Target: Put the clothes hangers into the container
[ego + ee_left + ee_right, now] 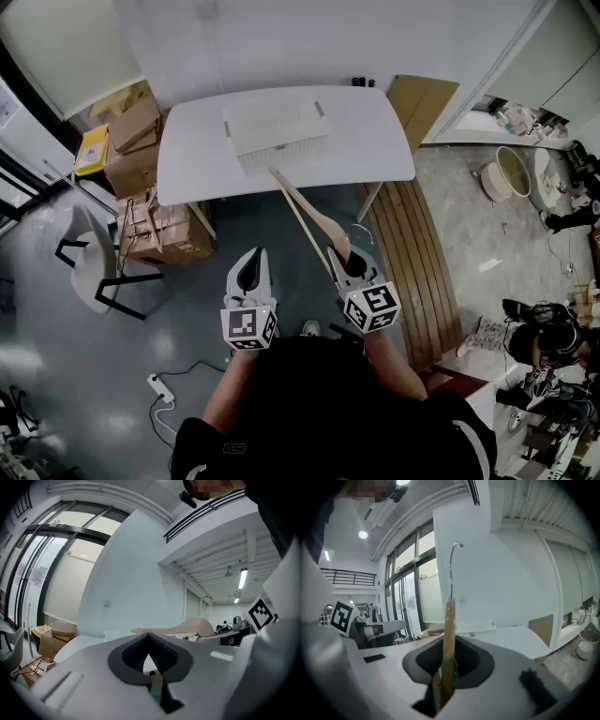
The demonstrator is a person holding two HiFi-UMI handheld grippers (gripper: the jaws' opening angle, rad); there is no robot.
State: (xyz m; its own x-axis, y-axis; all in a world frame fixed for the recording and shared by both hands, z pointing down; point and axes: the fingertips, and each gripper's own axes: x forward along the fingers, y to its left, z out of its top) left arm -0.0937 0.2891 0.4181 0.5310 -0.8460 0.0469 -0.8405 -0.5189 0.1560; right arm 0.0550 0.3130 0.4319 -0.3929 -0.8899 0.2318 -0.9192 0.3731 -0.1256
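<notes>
we hold the right tongs clamped on a clothes hanger of pale, smooth wood. it is thin and flat with a broad curved shoulder, and a slim metal hook rises from its middle. the hanger hangs in the air, slanting over the near edge of the tabletop. its far tip is just beside the near wall of the white perforated container, which stands mid-tabletop, nearer the far edge. our left tongs are closed on nothing, off the near edge.
</notes>
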